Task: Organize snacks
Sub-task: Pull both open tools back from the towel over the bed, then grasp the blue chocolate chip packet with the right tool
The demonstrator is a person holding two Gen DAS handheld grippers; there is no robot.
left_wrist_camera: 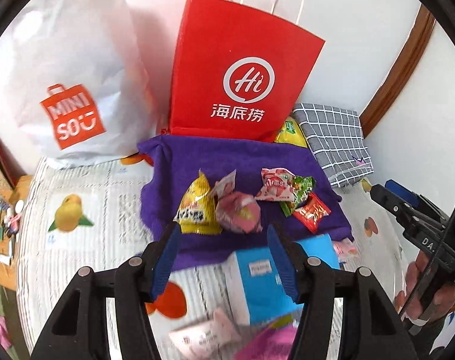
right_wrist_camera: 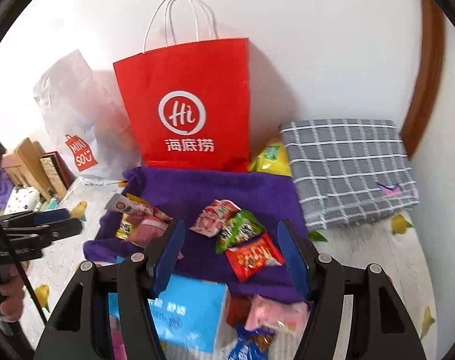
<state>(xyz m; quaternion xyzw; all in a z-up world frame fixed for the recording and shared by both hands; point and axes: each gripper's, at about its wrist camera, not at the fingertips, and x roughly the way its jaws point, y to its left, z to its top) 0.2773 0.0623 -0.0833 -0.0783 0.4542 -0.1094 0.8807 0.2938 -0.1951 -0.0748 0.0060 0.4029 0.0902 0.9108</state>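
Note:
A purple towel (left_wrist_camera: 179, 162) (right_wrist_camera: 191, 189) holds two snack groups. On its left lie a yellow packet (left_wrist_camera: 194, 207) and pink packets (left_wrist_camera: 238, 211). On its right lie a red-white packet (left_wrist_camera: 274, 187) (right_wrist_camera: 212, 217), a green packet (left_wrist_camera: 299, 193) (right_wrist_camera: 239, 229) and a red packet (left_wrist_camera: 311, 211) (right_wrist_camera: 253, 258). My left gripper (left_wrist_camera: 223, 232) is open and empty just before the pink packets. My right gripper (right_wrist_camera: 230, 234) is open and empty around the green and red packets. A blue box (left_wrist_camera: 257, 285) (right_wrist_camera: 188, 312) and loose pink packets (right_wrist_camera: 275, 312) lie nearer.
A red paper bag (left_wrist_camera: 239, 69) (right_wrist_camera: 191, 99) and a white MINISO bag (left_wrist_camera: 71, 84) stand at the back wall. A grey checked cloth (right_wrist_camera: 350, 168) and a yellow bag (right_wrist_camera: 269, 159) sit back right. Clutter lines the table's left edge (left_wrist_camera: 5, 216).

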